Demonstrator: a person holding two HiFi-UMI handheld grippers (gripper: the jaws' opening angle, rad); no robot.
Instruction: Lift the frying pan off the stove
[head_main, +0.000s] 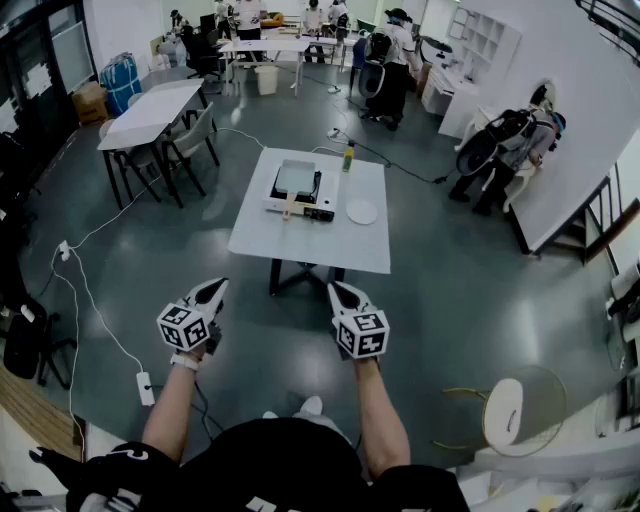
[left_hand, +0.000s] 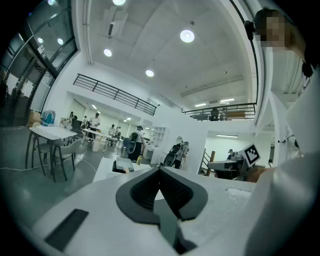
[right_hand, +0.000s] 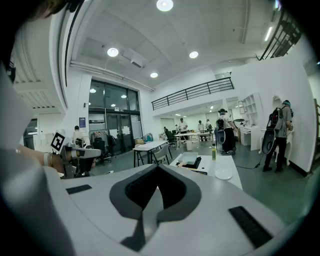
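A square grey frying pan (head_main: 296, 178) with a wooden handle (head_main: 290, 208) sits on a portable stove (head_main: 322, 200) on a white table (head_main: 310, 245), well ahead of me. Both grippers hang in the air short of the table, over the floor. My left gripper (head_main: 218, 286) is shut with nothing in it, and so is my right gripper (head_main: 335, 289). In the right gripper view the pan (right_hand: 187, 159) shows far beyond the closed jaws (right_hand: 157, 170). In the left gripper view the stove (left_hand: 121, 166) is small behind the closed jaws (left_hand: 160, 172).
On the table a white plate (head_main: 362, 211) lies right of the stove and a green bottle (head_main: 348, 157) stands at the far edge. Cables (head_main: 90, 300) run over the floor at left. Other tables with chairs (head_main: 150, 120) and several people stand farther back.
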